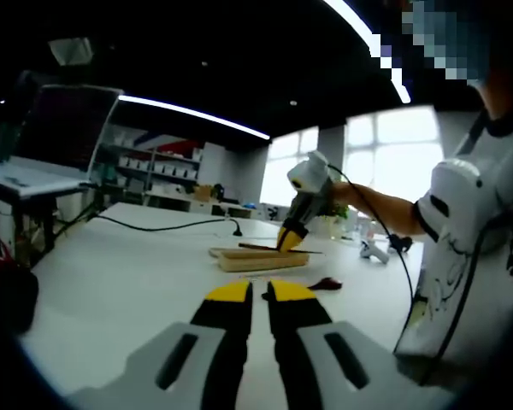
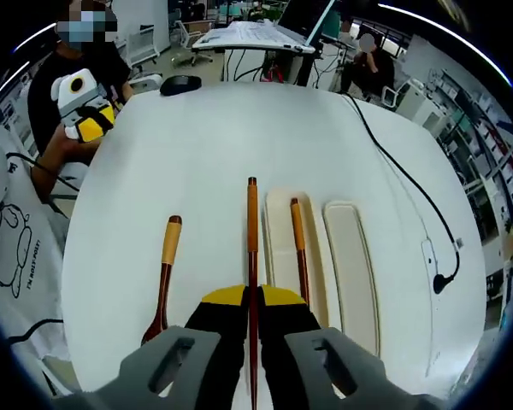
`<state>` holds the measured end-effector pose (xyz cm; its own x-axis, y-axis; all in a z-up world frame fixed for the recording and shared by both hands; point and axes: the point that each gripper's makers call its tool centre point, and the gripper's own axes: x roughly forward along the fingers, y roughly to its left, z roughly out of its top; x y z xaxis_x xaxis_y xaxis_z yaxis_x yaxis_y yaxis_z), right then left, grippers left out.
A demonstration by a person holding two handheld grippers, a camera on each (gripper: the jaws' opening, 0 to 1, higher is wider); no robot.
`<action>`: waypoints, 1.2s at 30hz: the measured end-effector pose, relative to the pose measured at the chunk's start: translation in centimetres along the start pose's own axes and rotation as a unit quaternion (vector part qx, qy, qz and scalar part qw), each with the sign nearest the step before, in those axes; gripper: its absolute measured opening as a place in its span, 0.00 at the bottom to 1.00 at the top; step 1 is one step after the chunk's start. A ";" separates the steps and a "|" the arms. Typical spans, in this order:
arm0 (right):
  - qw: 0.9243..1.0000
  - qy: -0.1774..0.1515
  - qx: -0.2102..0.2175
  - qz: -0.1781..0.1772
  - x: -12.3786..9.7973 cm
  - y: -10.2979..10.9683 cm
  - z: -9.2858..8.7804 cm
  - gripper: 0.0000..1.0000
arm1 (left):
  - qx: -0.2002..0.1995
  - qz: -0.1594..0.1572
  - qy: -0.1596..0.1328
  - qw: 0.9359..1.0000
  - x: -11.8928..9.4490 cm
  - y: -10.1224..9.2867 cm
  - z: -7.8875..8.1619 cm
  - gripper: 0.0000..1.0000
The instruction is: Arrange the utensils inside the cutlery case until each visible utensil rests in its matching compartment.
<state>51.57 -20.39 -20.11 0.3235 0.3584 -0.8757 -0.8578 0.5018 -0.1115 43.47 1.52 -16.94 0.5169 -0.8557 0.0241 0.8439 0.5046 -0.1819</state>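
In the right gripper view, my right gripper (image 2: 252,295) is shut on a long thin brown stick (image 2: 252,231) that points straight ahead over the cream cutlery case (image 2: 352,273). A second stick with an orange handle (image 2: 298,243) lies along the case's left compartment. A dark spoon with a yellow handle (image 2: 165,265) lies on the table left of the case. My left gripper (image 2: 84,118) is held back near the person's body. In the left gripper view, my left gripper (image 1: 261,292) has its jaws almost together with nothing between them. Beyond it the right gripper (image 1: 289,241) hangs over the case (image 1: 256,259).
The white table (image 2: 239,128) carries a black cable with a plug (image 2: 436,280) at the right, a mouse (image 2: 181,84) and a laptop (image 2: 256,34) at the far end. A person in a white shirt (image 1: 470,256) stands at the table's side. Seated people are in the background.
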 end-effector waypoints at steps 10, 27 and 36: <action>0.996 -0.038 -0.064 -0.055 -2.1 -1.8 3.8 0.02 | -0.001 -0.002 0.002 1.000 0.2 0.0 -0.2 0.07; 0.996 -0.048 -0.041 -0.056 0.9 -3.6 2.0 0.02 | -0.002 -0.002 0.008 1.000 0.4 0.3 -0.2 0.07; 0.997 -0.046 -0.039 -0.048 1.7 -3.4 1.3 0.02 | -0.002 0.001 0.011 1.000 0.4 0.4 -0.4 0.07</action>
<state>55.53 -20.42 -20.58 0.4381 0.3840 -0.8128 -0.8481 0.4764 -0.2321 43.95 1.34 -17.43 0.5151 -0.8571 0.0020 0.8423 0.5057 -0.1867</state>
